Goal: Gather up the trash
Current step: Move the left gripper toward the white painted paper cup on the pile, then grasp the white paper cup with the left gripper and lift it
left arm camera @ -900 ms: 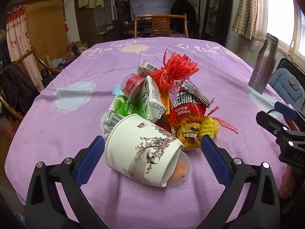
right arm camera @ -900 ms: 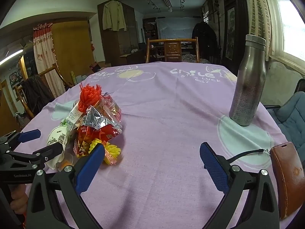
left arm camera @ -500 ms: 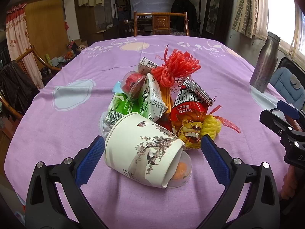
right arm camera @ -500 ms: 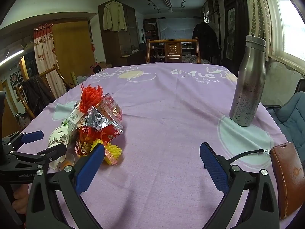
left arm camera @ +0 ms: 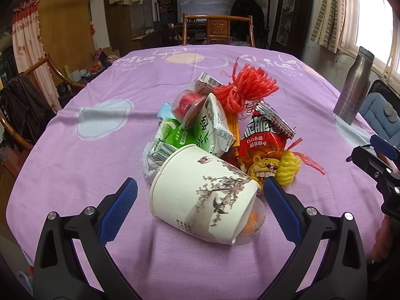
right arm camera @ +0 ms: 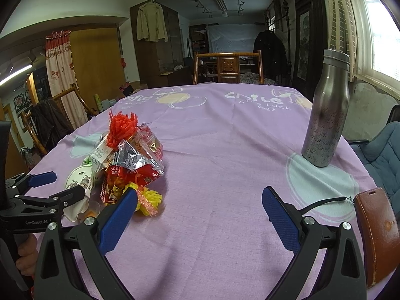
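Observation:
A heap of trash lies on the purple tablecloth (left arm camera: 100,175). Nearest is a white paper cup (left arm camera: 202,195) on its side, with a clear cup holding something orange (left arm camera: 252,222) under its rim. Behind it are green drink cartons (left arm camera: 212,127), a red snack bag (left arm camera: 262,145), red mesh netting (left arm camera: 245,90) and yellow netting (left arm camera: 290,167). My left gripper (left arm camera: 198,207) is open, its blue fingers on either side of the paper cup without gripping it. My right gripper (right arm camera: 198,217) is open and empty over bare cloth, right of the heap (right arm camera: 130,165).
A steel bottle (right arm camera: 325,117) stands at the table's right side. A brown leather case (right arm camera: 377,232) with a black cord lies at the right edge. A wooden chair (right arm camera: 227,67) stands at the far end. Chairs and clutter stand off the left side.
The left gripper has drawn back slightly from the heap; the view is a little higher. The right gripper has barely moved. Both stay open.

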The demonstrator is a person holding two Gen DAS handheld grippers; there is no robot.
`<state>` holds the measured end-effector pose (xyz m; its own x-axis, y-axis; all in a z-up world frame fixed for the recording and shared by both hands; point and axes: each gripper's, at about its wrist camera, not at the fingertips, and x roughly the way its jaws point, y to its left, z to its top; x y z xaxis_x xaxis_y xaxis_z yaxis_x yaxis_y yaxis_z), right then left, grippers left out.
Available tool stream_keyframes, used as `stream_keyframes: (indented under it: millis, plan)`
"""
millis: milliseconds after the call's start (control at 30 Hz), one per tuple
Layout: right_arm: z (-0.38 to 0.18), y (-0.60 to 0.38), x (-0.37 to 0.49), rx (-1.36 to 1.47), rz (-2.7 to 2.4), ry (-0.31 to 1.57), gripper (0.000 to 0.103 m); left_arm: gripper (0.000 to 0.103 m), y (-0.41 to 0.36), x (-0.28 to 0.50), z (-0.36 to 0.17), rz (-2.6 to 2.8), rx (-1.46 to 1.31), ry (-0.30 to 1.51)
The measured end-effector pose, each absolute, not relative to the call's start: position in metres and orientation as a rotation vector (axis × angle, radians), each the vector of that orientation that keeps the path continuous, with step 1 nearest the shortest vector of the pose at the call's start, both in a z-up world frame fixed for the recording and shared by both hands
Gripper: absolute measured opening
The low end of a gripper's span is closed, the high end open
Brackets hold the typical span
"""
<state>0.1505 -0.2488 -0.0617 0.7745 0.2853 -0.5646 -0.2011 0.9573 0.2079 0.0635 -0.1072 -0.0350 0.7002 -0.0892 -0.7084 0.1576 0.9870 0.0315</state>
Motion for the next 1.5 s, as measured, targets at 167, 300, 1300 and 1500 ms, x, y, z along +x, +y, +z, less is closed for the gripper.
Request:
stream_keyframes:
  millis: [167, 300, 1300, 1500]
  plan:
    - [-0.061, -0.248, 0.15, 0.138, 0.267, 0.631, 0.098, 0.097, -0.098, 0.063, -0.035, -0.13, 0.071, 0.788]
    - [-0.059, -0.245, 0.15, 0.131, 0.268, 0.631, 0.097, 0.097, -0.095, 0.063, -0.035, -0.128, 0.069, 0.787]
    - [-0.064, -0.225, 0.154, 0.11, 0.331, 0.678, 0.097, 0.097, -0.024, 0.081, -0.057, -0.074, 0.014, 0.871]
    - [-0.069, -0.22, 0.162, 0.098, 0.343, 0.701, 0.097, 0.096, -0.014, 0.101, -0.077, -0.115, -0.066, 0.96]
